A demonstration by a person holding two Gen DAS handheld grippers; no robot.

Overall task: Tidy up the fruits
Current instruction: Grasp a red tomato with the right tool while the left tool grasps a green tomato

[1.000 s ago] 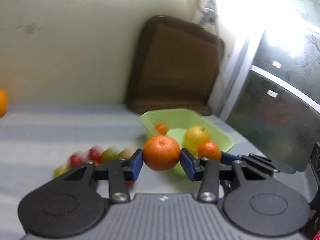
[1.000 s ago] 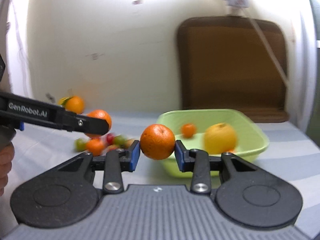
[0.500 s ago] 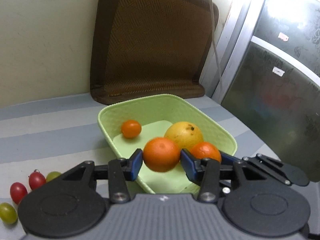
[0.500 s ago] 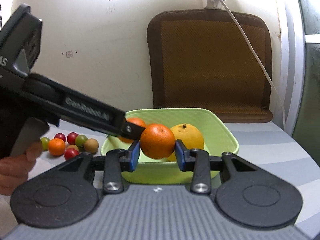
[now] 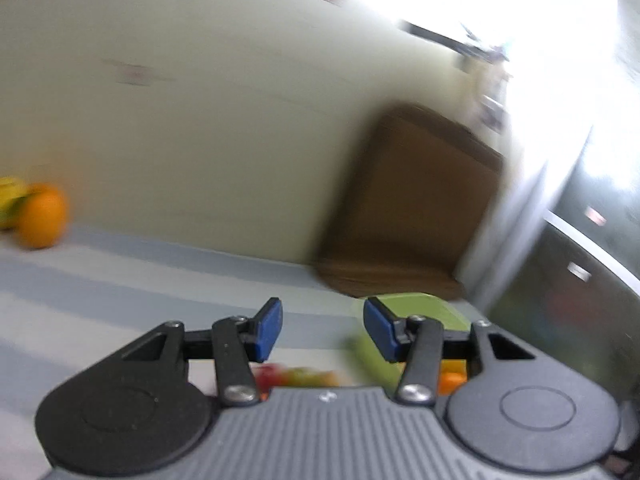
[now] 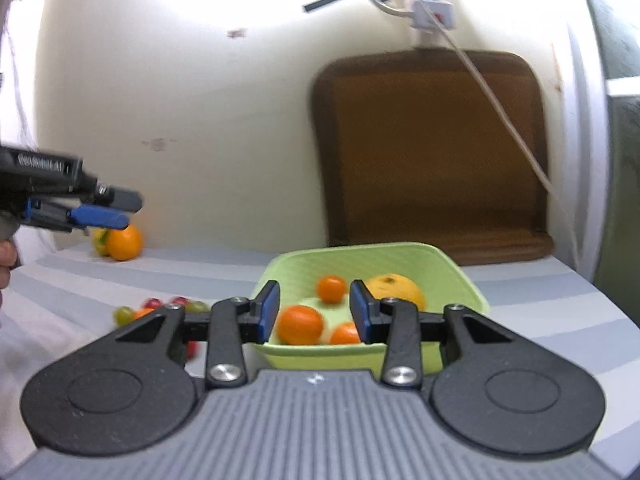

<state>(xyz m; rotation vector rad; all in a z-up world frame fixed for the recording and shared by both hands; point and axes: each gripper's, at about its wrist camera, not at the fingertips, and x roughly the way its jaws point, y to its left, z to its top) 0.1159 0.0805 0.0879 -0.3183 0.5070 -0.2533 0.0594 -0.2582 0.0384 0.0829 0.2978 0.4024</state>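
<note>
Fruits: four of them lie in the green basket (image 6: 460,276). Two oranges (image 6: 300,324), a tiny orange (image 6: 331,288) and a yellow fruit (image 6: 394,290) are inside.
What changed: half a second ago each pair of tongs was squeezing an orange. Now both oranges are gone from the tongs and sit in the basket.
Left tongs (image 5: 322,330): the blue pads are a little way apart and are opening more. Nothing is between them. They have swung away from the basket, and their picture is all blurry.
Right tongs (image 6: 314,310): the pads are a little way apart with nothing in them. They hang just above the near edge of the basket, and the dropped oranges show through the gap.
Still outside: a big orange (image 6: 125,242) by the wall with a yellow thing beside it, and a bunch of little red and green fruits (image 6: 160,306) on the striped table (image 6: 224,270).
What it means: I think two more fruits are tidied now, and the left tongs look ready to fetch one of the fruits still out.
</note>
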